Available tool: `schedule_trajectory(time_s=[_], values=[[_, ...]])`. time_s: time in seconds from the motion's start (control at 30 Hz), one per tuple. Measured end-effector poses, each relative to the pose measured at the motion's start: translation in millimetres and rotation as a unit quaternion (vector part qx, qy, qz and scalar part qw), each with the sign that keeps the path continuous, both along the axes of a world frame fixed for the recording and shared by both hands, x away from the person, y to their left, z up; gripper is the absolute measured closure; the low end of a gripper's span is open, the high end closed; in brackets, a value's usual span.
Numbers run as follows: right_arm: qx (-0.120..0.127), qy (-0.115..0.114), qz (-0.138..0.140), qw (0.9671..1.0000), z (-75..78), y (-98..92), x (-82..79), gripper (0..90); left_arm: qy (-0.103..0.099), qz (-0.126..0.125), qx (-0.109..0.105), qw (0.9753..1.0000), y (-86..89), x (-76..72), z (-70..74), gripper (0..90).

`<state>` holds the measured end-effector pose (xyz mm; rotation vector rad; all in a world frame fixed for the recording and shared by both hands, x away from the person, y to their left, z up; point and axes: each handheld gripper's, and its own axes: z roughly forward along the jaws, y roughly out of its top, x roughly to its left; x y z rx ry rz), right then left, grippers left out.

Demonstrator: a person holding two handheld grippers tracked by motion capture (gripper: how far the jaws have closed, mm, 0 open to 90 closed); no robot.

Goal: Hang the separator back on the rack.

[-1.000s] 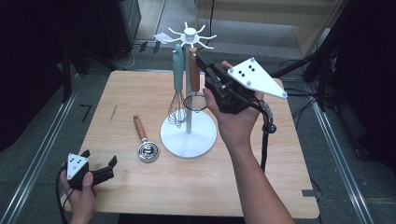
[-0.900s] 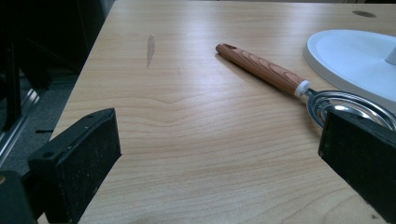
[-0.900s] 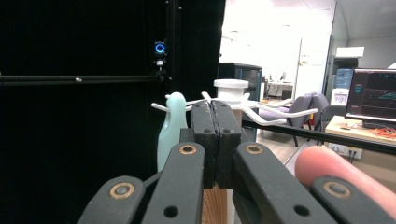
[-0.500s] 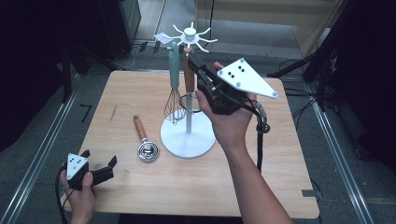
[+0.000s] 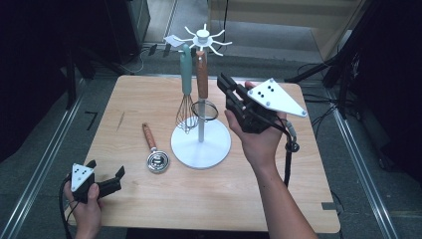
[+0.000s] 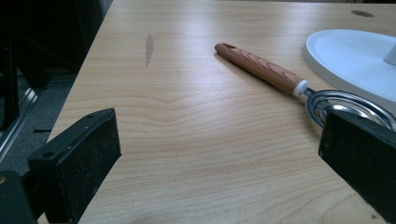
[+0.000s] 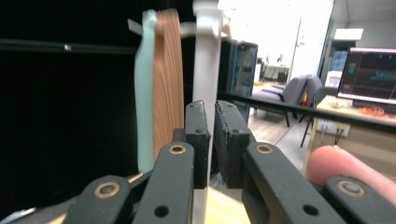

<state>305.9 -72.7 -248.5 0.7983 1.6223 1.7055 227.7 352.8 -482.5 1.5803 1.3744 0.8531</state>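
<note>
A white utensil stand [image 5: 200, 144] rises mid-table. From its top hooks hang a teal-handled whisk [image 5: 186, 79] and a wood-handled strainer [image 5: 201, 74]. My right gripper [image 5: 223, 79] hovers just right of them, tips level with the handles, jaws shut with nothing between them. In the right gripper view, my right gripper [image 7: 212, 112] faces the white pole [image 7: 207, 60], wood handle [image 7: 168, 79] and teal handle [image 7: 144, 93]. A wood-handled metal utensil [image 5: 154, 149] lies flat left of the base. My left gripper [image 5: 107, 170] rests open at the near left corner. In the left gripper view, my left gripper [image 6: 219, 140] faces that utensil [image 6: 261, 70].
The wooden table [image 5: 129, 99] has bare surface at its left and along the front. Its left edge drops beside my left gripper [image 6: 60, 93]. The stand's round base [image 6: 359, 56] lies just beyond the loose utensil. A cable [image 5: 287, 159] hangs from my right gripper.
My right gripper moved in left toward the hanging handles, then drew back right and slightly down. The left gripper and the utensils have stayed put.
</note>
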Motion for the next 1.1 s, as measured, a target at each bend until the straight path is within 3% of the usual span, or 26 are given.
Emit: schedule_trajectory(time_s=[0.27,0.6,0.83,0.93,1.1], values=[[-0.024,0.045,-0.003,0.9987,-47.7,-11.8,-1.7,75.5,0.008,-0.005,-0.009,0.9999,1.4,0.9,0.1,0.0],[-0.025,0.095,-0.023,0.9949,-102.3,-35.7,-13.9,60.8,0.018,-0.011,-0.001,0.9998,0.3,2.2,0.3,0.0],[-0.034,0.131,-0.036,0.9901,-138.9,-54.8,-26.9,52.7,0.037,-0.026,0.006,0.999,-1.7,5.7,0.9,0.0],[-0.038,0.153,-0.037,0.9868,-150.7,-61.6,-34.2,52.6,0.046,-0.018,0.012,0.9987,-2.8,7.3,0.8,0.0],[-0.057,0.167,-0.044,0.9833,-174.0,-69.0,-42.6,48.0,0.059,-0.019,0.027,0.9977,-6.4,8.5,1.7,0.0]])
